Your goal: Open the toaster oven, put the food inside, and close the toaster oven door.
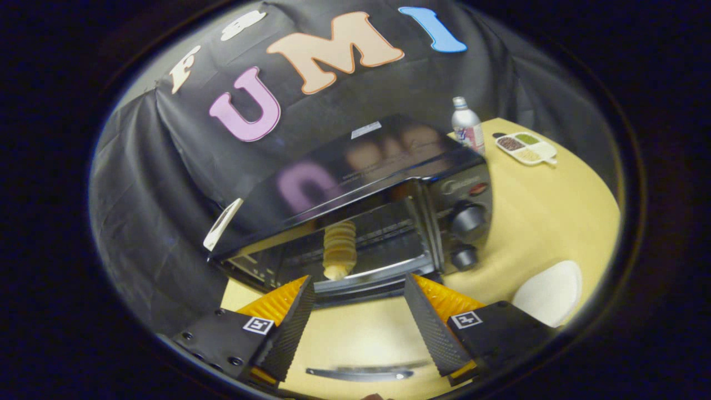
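Observation:
The black toaster oven [389, 166] stands on the yellow table [544, 222], tilted in my view. Its door [355, 333] is dropped open toward me, and the chrome handle [361, 373] lies low between my fingers. A ridged, light-brown pastry [339, 250] rests on the rack inside the oven cavity, just beyond my fingertips. My gripper [358, 280] is open and holds nothing. Its two fingers stand apart above the open door, one on each side of the pastry's line.
Two black knobs [467, 221] sit on the oven's right panel. A white plate [550, 291] lies to the right of my fingers. Behind the oven stand a bottle [466, 125] and a divided white dish [526, 147] of grains. A white tag [222, 224] is at the oven's left.

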{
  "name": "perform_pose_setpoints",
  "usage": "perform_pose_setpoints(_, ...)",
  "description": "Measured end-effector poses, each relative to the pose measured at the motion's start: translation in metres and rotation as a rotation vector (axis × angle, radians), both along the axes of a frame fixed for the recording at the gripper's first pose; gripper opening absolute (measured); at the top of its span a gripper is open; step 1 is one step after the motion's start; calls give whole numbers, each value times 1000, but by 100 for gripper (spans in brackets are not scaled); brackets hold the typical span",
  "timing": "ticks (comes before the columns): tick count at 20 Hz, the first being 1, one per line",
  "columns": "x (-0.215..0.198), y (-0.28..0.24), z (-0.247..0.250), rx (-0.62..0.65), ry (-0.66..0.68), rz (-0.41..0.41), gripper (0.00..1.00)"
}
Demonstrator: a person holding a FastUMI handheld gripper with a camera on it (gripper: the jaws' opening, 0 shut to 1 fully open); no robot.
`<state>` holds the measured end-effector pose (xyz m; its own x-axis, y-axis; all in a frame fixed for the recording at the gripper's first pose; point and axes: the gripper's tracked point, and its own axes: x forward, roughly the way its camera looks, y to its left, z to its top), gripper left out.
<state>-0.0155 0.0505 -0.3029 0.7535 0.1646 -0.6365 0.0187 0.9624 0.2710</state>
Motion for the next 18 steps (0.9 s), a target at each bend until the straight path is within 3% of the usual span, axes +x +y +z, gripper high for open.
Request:
perform_pose_setpoints(10,-122,-13,-26,-226,278,188,100)
perform_pose_setpoints(15,-158,-1,-71,-265,443,193,100)
perform_pose_setpoints(18,-153,4,-90,-275,496,188,100)
